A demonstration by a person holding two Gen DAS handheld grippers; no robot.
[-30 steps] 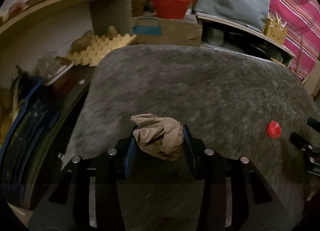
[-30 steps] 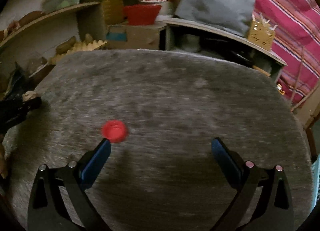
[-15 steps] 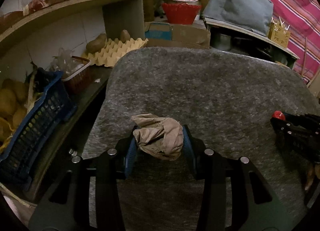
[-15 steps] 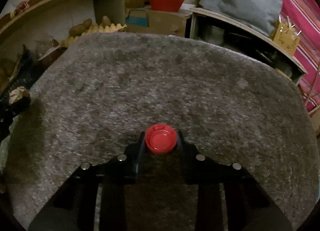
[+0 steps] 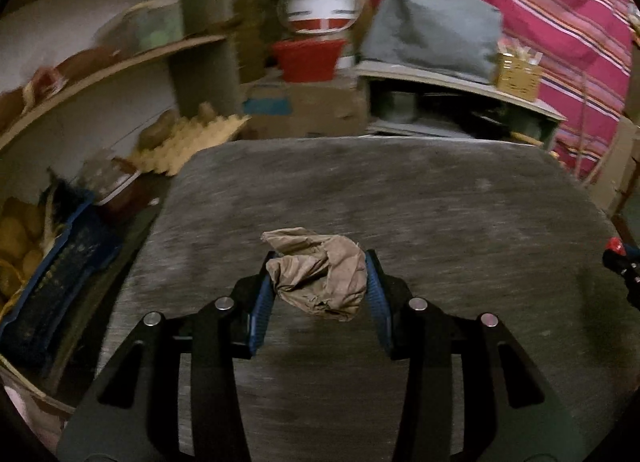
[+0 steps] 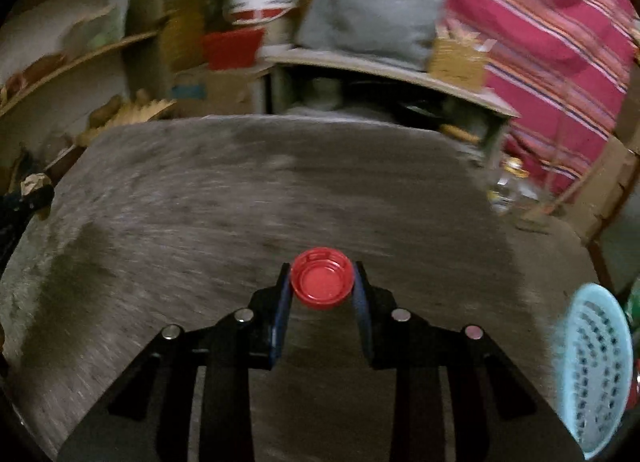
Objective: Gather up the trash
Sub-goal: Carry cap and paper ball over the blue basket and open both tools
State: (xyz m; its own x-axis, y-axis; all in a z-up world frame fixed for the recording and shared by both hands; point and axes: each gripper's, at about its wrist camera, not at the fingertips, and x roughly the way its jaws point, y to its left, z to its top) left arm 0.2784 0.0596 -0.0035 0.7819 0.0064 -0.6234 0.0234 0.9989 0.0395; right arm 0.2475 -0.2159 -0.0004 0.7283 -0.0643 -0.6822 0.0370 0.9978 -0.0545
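Observation:
A crumpled brown paper wad sits between the blue pads of my left gripper, which is shut on it above the grey felt tabletop. A red bottle cap, hollow side facing me, is pinched by my right gripper, lifted off the grey felt tabletop. In the left wrist view the right gripper with the red bottle cap shows at the right edge. In the right wrist view the brown paper wad in the left gripper shows at the far left.
A light blue perforated basket stands at the right, beside the table. Left of the table are a blue crate with potatoes and an egg tray. Behind stand a cardboard box, red bowl, white bucket and shelves.
My right gripper shut on the red cap and lifted it. Both grippers drew back and up from the table; the blue basket came into view at the right.

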